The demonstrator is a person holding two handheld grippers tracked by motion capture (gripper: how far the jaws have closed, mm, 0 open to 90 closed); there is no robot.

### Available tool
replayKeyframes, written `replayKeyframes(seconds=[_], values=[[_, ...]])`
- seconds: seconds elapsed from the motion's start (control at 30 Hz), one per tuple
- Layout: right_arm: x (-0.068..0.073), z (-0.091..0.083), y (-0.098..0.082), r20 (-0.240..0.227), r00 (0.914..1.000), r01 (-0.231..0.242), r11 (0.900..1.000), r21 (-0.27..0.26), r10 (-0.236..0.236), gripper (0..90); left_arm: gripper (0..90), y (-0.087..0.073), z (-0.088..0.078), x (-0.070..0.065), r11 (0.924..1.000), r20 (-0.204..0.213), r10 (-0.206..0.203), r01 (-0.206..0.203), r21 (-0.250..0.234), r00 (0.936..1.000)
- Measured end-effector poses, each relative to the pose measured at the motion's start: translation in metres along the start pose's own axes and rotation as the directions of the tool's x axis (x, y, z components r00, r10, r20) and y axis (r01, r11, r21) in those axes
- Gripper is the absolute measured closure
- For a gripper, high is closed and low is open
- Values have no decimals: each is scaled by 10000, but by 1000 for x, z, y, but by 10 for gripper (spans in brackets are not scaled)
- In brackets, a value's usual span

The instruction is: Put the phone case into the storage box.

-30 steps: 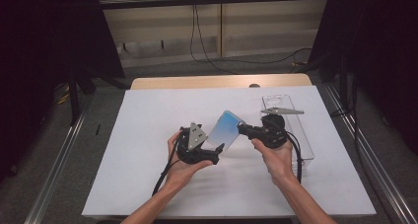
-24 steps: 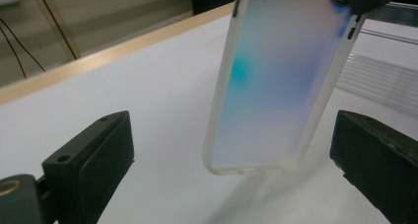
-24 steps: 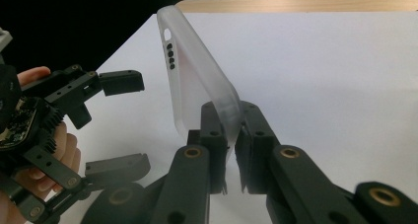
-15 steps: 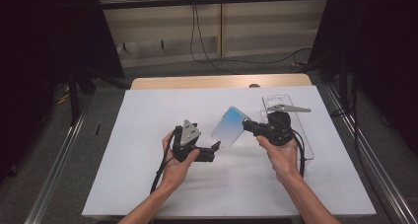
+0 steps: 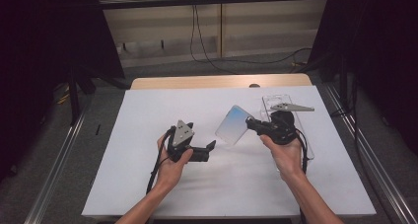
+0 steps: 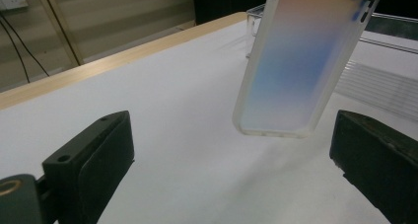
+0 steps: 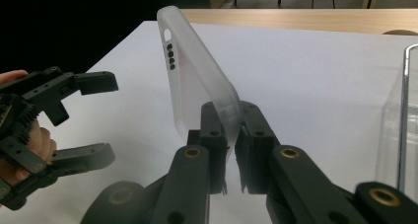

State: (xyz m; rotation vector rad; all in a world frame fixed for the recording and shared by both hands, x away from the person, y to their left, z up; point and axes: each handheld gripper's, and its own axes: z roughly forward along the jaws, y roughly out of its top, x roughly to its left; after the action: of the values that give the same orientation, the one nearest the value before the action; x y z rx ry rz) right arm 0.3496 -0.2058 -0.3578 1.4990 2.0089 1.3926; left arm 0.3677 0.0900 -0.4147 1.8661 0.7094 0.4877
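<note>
A translucent phone case [image 5: 233, 125] with a blue tint hangs tilted above the white table top [image 5: 148, 115]. My right gripper [image 5: 252, 125] is shut on one end of it. In the right gripper view the two pads pinch the case's [image 7: 197, 76] edge at my right gripper [image 7: 230, 135]. My left gripper [image 5: 210, 150] is open, low over the table, left of the case and apart from it. The left gripper view has the case [image 6: 300, 66] hanging ahead of my left gripper [image 6: 236, 155], with nothing between its jaws. The open left gripper [image 7: 91, 118] is also at the left of the right gripper view.
A clear plastic box [image 5: 276, 99] stands on the table behind and under my right hand, also seen as a clear plastic box [image 7: 400, 120] at the right. A bare wooden table edge [image 5: 217, 81] runs along the back. Dark frames stand on both sides.
My left gripper has drawn back to the left, away from the case it was close against a second ago. The right gripper still holds the case, nearly in place.
</note>
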Motion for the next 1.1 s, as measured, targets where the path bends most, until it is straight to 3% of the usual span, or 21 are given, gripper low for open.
replayKeyframes(seconds=[0.17,0.57,0.8,1.1], values=[[-2,-1,0,53,10000,57,10000,-45,-57,833,29,-2,-7,5,10000,-238,76,-77,-22,9997],[-9,-12,6,136,9997,190,9995,-247,-187,833,25,-12,-31,15,9991,-444,-244,228,-349,9987],[-13,-18,9,200,9995,241,9991,-343,-234,833,23,-26,-51,26,9950,-905,-553,473,-884,9944],[-19,-21,9,338,9992,247,9986,-461,-231,833,16,-35,-72,36,9945,-1174,-600,492,-925,9913]])
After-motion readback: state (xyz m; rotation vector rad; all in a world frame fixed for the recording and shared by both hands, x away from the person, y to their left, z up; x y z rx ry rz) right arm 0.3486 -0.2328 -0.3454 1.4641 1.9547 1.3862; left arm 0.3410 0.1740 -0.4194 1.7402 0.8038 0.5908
